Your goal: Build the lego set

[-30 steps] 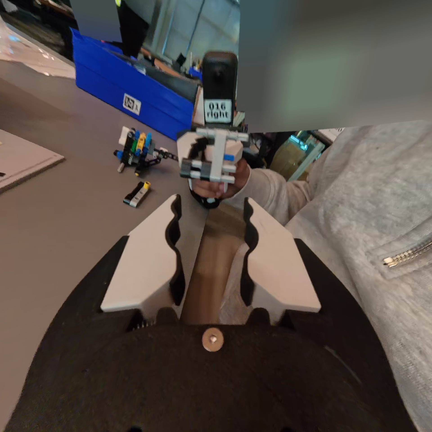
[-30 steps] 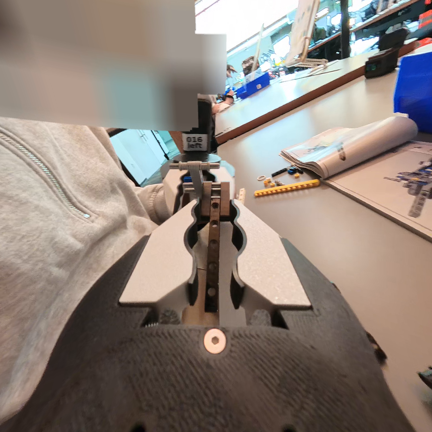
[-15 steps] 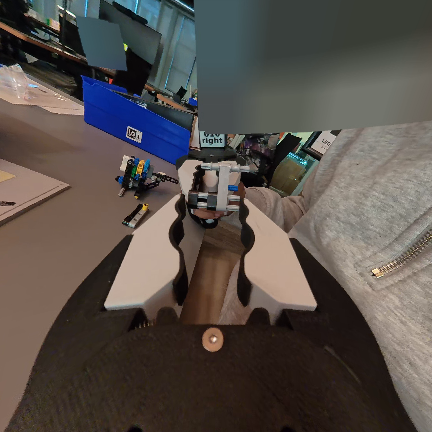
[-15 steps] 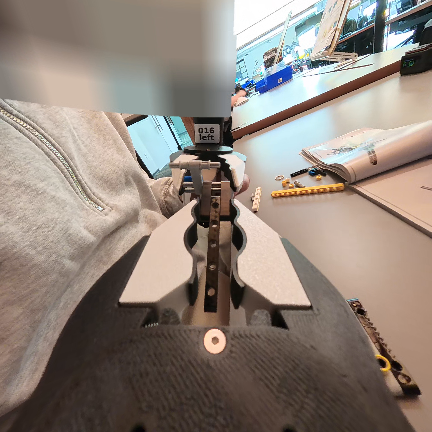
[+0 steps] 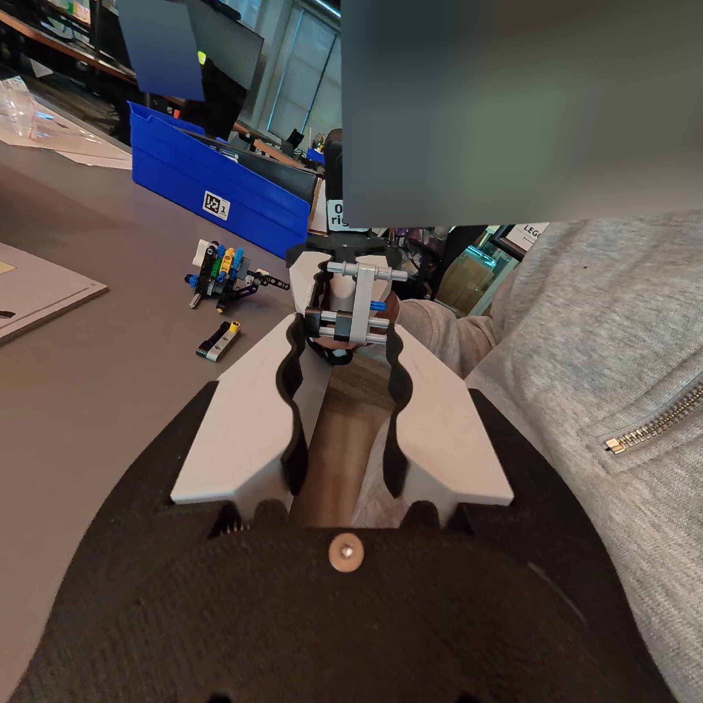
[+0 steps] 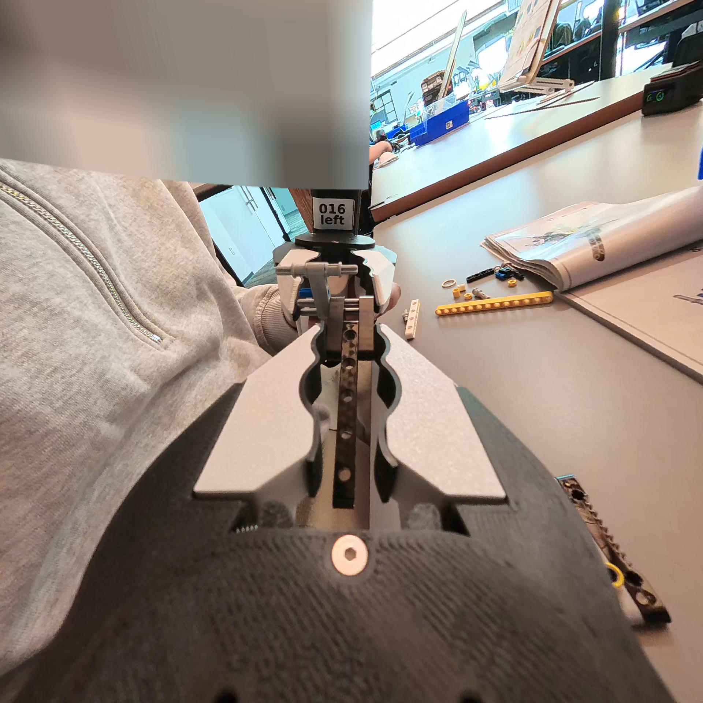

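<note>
My right gripper (image 6: 350,334) is shut on a lego assembly (image 6: 348,399): a black holed beam beside a grey beam, with grey axles and a blue pin at its far end. The same assembly (image 5: 359,304) shows in the left wrist view, held out by the right gripper (image 5: 342,281). My left gripper (image 5: 344,331) is open and faces it head-on. The axle end of the assembly sits between its fingertips with a gap on each side. The left gripper (image 6: 334,277) also shows in the right wrist view, just beyond the assembly.
A grey table (image 5: 95,380) holds a blue bin (image 5: 213,182), a small coloured lego sub-build (image 5: 222,272), a short black and grey piece (image 5: 218,340), and a sheet (image 5: 38,289). A yellow beam (image 6: 494,304), white beam (image 6: 412,317), booklet (image 6: 593,243) and black beam (image 6: 616,555) also lie there. A person's grey sweatshirt (image 5: 570,342) is close.
The two grippers have come closer together. The assembly in the right gripper now reaches between the left gripper's fingertips. The left gripper stays open, the right stays shut.
</note>
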`<action>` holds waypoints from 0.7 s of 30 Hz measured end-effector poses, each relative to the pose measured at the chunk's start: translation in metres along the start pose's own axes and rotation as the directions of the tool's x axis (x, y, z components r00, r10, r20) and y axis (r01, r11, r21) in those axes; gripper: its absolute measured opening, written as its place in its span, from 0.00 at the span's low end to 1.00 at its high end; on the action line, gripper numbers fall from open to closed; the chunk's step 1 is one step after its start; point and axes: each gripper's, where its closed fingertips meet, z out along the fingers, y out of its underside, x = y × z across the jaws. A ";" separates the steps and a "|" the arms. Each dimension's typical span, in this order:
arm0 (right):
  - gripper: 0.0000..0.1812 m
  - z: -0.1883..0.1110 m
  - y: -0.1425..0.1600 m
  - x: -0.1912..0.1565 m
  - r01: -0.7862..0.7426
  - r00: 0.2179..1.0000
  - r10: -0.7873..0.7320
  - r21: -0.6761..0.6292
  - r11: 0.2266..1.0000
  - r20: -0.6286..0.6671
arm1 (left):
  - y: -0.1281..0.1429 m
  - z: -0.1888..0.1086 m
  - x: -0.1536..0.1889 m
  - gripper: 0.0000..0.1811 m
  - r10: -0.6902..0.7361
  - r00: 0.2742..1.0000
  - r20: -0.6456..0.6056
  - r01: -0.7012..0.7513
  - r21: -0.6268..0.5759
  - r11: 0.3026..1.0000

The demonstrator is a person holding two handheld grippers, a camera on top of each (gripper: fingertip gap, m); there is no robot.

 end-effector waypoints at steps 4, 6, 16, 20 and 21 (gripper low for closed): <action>0.13 0.000 0.001 0.001 -0.003 1.000 0.003 -0.004 1.000 -0.003 | 0.001 0.000 -0.001 0.22 -0.013 1.000 -0.002 0.013 -0.004 1.000; 0.13 0.000 0.001 0.001 -0.005 1.000 0.005 -0.005 1.000 -0.004 | 0.001 0.000 -0.001 0.22 -0.023 1.000 -0.004 0.023 -0.002 1.000; 0.13 -0.002 0.002 0.002 -0.011 1.000 0.011 -0.015 1.000 -0.005 | 0.003 0.001 -0.002 0.22 -0.040 0.999 -0.006 0.040 -0.010 0.999; 0.13 -0.002 0.003 0.003 -0.013 1.000 0.013 -0.018 1.000 -0.005 | 0.004 0.001 -0.002 0.23 -0.044 0.999 -0.005 0.044 -0.018 0.999; 0.13 -0.003 0.003 0.003 -0.013 1.000 0.013 -0.019 1.000 -0.005 | 0.004 0.001 -0.002 0.23 -0.046 0.999 -0.005 0.046 -0.020 0.999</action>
